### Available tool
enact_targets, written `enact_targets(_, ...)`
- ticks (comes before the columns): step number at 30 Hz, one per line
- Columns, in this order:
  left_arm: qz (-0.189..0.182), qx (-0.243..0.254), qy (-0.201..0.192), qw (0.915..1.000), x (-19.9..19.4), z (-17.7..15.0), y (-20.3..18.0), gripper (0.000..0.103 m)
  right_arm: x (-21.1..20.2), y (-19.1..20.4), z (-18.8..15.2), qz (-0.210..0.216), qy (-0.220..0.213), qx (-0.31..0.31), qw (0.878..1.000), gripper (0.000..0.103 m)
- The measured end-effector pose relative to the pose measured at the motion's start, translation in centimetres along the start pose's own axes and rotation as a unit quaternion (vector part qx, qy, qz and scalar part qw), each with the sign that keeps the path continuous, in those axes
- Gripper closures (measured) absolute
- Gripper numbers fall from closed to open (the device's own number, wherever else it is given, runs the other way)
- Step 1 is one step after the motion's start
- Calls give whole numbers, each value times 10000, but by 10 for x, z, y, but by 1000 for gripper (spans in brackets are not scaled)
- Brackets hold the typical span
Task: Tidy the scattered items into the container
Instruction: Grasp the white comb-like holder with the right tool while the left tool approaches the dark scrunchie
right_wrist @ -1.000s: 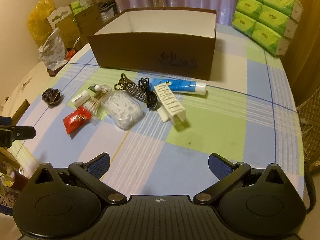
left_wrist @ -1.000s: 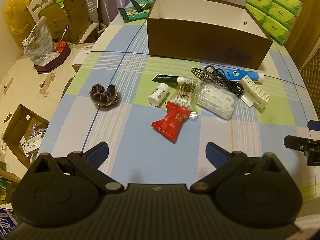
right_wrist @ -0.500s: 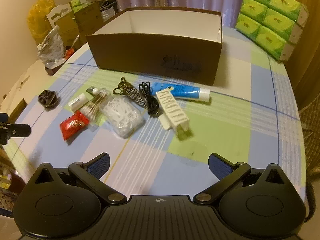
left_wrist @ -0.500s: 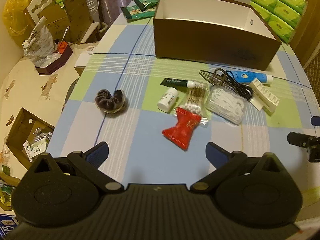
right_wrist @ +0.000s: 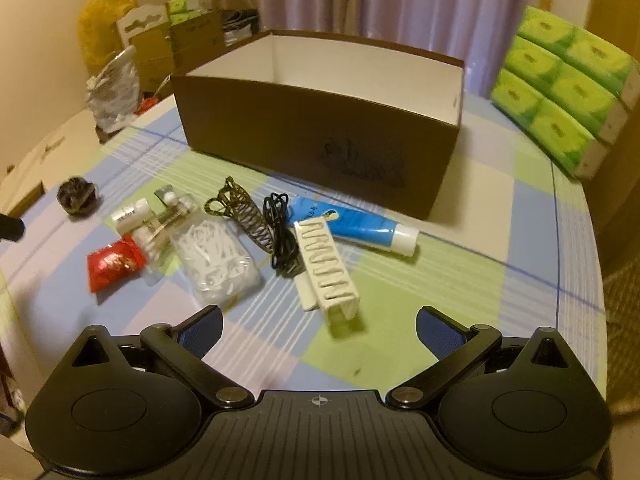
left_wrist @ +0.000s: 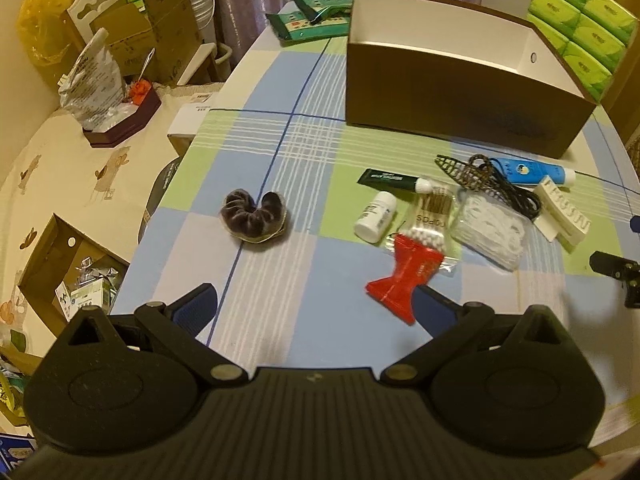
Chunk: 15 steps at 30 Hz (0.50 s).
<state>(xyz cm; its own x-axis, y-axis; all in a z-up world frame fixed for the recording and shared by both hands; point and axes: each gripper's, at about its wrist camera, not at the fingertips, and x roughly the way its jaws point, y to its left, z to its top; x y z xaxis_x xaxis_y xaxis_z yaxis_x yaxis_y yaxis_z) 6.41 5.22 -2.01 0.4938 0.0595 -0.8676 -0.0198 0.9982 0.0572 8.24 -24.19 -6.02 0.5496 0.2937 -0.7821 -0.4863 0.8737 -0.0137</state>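
A brown open box stands at the back of the checked table. Scattered before it lie a dark scrunchie, a white bottle, a cotton swab pack, a red packet, a bag of white picks, a black cable, a white hair clip and a blue tube. My left gripper is open, its right finger beside the red packet. My right gripper is open, just before the white clip.
Green tissue packs are stacked at the back right. Green packets lie left of the box. A cloth-covered surface with a foil bag and cardboard boxes sits left of the table.
Both grippers have moved forward toward the items. The left one now sits close to the red packet, and the right one close to the white clip. Both stay open.
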Motion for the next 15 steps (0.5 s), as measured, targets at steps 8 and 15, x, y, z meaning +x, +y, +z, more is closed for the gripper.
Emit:
enact_targets(8, 44, -27, -62, 10000, 15, 5, 15, 1, 28, -8, 9, 188, 54, -283, 9994, 23)
enact_targets(15, 30, -107, -11, 9999, 30, 9, 25, 1, 51, -10, 16, 277, 252, -320, 9988, 47)
